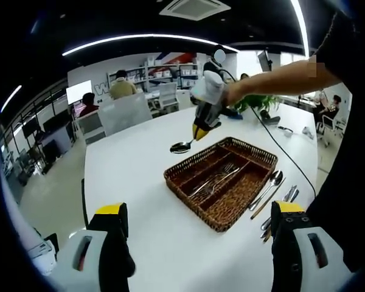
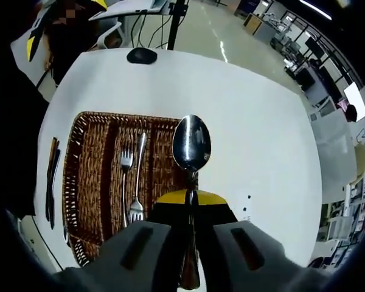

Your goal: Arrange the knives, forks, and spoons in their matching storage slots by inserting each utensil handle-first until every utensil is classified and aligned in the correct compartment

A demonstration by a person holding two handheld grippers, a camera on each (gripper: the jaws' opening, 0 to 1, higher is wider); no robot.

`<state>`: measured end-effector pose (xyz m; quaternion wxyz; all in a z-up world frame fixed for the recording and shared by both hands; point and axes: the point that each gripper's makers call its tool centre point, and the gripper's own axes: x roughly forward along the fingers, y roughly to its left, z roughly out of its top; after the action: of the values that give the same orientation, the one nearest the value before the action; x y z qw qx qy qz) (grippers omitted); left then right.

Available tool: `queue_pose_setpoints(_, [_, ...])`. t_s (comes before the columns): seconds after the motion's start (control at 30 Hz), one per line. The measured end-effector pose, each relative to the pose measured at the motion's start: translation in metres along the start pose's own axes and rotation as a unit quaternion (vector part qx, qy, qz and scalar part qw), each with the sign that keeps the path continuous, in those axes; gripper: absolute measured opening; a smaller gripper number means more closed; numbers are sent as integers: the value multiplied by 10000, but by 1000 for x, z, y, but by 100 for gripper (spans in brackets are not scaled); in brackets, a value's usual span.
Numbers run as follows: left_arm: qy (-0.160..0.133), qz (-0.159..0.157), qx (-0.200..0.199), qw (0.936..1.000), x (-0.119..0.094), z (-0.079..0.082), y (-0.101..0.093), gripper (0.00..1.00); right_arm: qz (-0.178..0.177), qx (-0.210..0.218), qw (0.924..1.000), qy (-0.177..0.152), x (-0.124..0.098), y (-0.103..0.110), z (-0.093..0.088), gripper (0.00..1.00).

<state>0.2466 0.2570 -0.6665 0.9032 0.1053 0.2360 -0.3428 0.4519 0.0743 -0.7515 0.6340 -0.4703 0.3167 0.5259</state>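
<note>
In the left gripper view, our left tool [image 1: 198, 228] waits at the bottom of the frame, jaws apart. At centre, the right tool [image 1: 200, 131] carries a spoon [image 1: 181, 146] above the basket [image 1: 194, 196], ready for sorting.

In the right gripper view, the right tool [image 2: 191, 201] is clamped on the shiny spoon [image 2: 191, 145], bowl outward, above the basket [image 2: 91, 182] with two forks [image 2: 131, 182] on the white worktop [image 2: 255, 146].

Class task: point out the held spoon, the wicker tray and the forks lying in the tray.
spoon [image 2: 191, 144]: right gripper view, on its bowl.
wicker tray [image 1: 188, 189]: left gripper view, on its near rim.
forks [image 2: 127, 161]: right gripper view, on one fork's tines.
</note>
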Motion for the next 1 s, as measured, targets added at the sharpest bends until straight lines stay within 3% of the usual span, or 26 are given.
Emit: queue_pose_setpoints(1.0, [119,160,-188,9996,-18,-20,-8,99,-56,110,9999,118,78,23,-17,0])
